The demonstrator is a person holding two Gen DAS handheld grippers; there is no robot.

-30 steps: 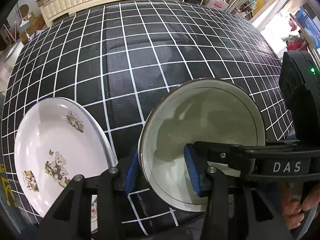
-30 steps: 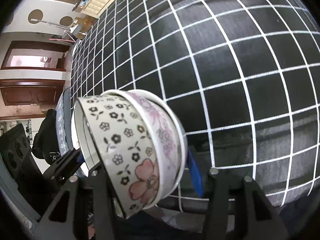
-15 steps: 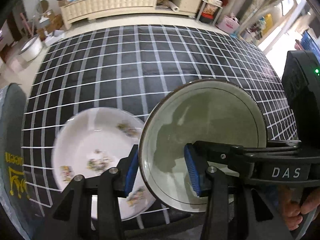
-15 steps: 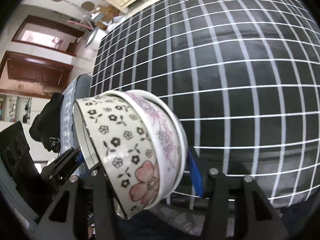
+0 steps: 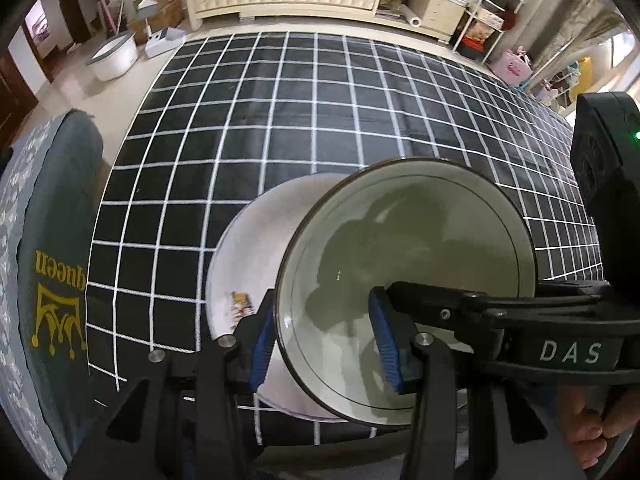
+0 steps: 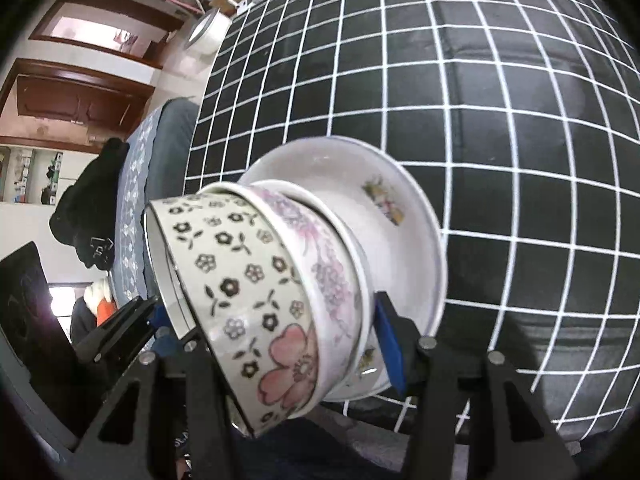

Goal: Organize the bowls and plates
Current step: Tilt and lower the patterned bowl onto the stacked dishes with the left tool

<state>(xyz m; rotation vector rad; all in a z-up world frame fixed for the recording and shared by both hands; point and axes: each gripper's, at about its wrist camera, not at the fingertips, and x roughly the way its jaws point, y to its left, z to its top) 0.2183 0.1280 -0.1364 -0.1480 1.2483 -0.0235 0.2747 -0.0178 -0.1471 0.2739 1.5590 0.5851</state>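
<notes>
A black table (image 5: 304, 128) with a white grid carries a white printed plate (image 5: 248, 256), which lies under the held bowls at about 9 o'clock of them in the left wrist view. The left gripper (image 5: 322, 338) has its jaws clamped on the rim of the nested bowls (image 6: 256, 292), one blue pad inside and one outside. The right gripper (image 6: 276, 344) jaws grip the same stack, at its other side.

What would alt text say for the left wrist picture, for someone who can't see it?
A hand-held gripper clamps the rim of a pale bowl stack, held tilted above a white plate on a black tablecloth gridded in white. Cluttered room behind.
</notes>
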